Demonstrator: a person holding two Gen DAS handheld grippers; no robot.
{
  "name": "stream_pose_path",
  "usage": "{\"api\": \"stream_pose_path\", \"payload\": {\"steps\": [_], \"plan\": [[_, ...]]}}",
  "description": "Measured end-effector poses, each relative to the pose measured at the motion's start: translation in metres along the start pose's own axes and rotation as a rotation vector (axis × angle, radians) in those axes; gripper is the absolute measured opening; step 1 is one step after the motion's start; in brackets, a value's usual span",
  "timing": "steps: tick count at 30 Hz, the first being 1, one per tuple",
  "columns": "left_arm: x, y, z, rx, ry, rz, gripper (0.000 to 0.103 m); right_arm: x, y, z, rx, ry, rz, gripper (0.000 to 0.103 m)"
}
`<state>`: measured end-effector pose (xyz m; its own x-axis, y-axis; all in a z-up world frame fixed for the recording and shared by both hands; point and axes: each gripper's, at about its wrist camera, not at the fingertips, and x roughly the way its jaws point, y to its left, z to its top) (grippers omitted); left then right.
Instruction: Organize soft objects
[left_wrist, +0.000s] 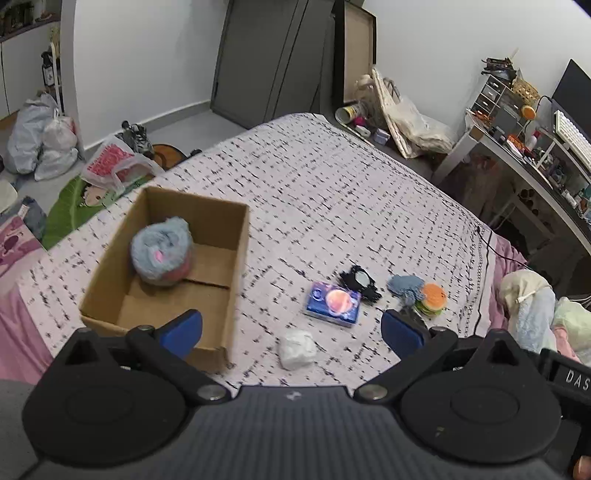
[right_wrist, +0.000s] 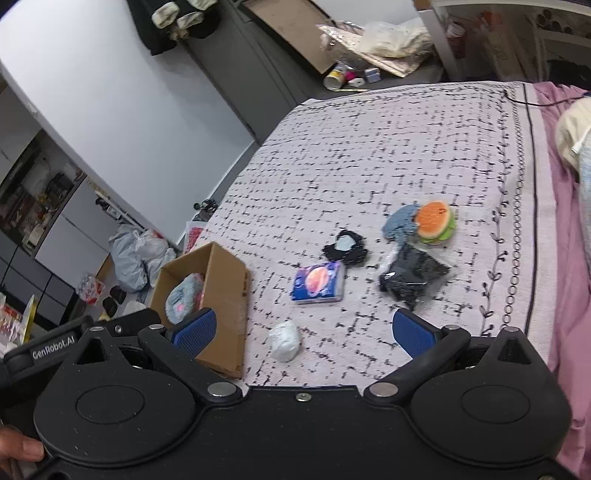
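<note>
Both grippers, left (left_wrist: 291, 328) and right (right_wrist: 303, 332), fingers spread, holding nothing, above bed (left_wrist: 332, 184). Fluffy blue plush (left_wrist: 162, 256) inside cardboard box (left_wrist: 236, 251); tissue pack (left_wrist: 332, 303), white bundle (left_wrist: 296, 349) outside.

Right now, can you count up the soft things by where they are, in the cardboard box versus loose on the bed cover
In the cardboard box: 1, the fluffy blue ball.
Loose on the bed cover: 6, the white wad, tissue pack, black frilly piece, black bag, blue cloth, burger plush.
Total: 7.
</note>
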<state>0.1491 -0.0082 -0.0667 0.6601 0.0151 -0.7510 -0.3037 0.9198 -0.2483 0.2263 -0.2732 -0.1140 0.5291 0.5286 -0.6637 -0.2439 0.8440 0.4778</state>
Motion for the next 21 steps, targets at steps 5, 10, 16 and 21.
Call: {"api": "stream_pose_path", "payload": {"steps": [5,10,16,21], "plan": [[0.008,-0.012,-0.005,0.0,0.011,-0.02,0.102,-0.001,-0.02,0.006,0.036,0.001,-0.024,0.103],[0.022,-0.018,-0.013,-0.022,0.035,-0.009,0.102,0.004,-0.036,0.013,0.068,0.024,-0.039,0.103],[0.045,-0.025,-0.026,-0.027,0.061,0.026,0.101,0.017,-0.04,0.026,0.124,0.059,-0.028,0.103],[0.06,-0.026,-0.029,-0.05,0.088,0.04,0.1,0.032,-0.044,0.035,0.13,0.071,0.01,0.103]]}}
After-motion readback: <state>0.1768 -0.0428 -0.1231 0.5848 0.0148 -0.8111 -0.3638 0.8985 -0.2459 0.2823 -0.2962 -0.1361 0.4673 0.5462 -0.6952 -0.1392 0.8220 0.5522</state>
